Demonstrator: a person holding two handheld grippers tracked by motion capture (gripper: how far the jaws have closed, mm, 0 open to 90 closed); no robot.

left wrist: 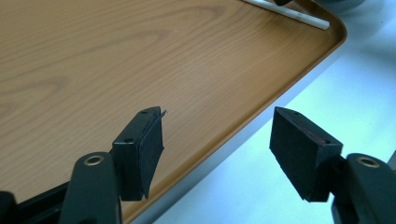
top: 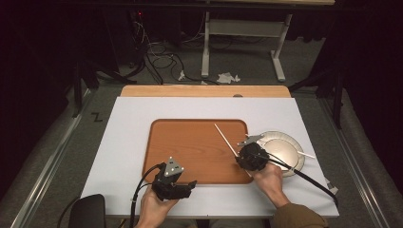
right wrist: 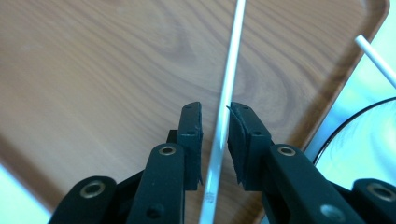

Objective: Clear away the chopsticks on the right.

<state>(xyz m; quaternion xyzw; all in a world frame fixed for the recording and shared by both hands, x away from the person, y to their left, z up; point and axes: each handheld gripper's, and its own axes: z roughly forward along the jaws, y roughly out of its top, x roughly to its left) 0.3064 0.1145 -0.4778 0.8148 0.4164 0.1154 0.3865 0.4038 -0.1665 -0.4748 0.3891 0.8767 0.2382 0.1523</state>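
Lying between the right gripper (right wrist: 215, 128) fingers, white chopstick (right wrist: 229, 79), untouched

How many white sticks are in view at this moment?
2. One white stick lies on the wooden tray, passing between the right gripper jaws. The second stick rests across the plate beside the tray.

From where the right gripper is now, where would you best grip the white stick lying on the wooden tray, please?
Probably at the near end of the white stick, coming from above, jaws set across its width. It lies flat and thin on the wooden tray, and the right gripper already straddles it, pads slightly apart. The far end offers no better hold.
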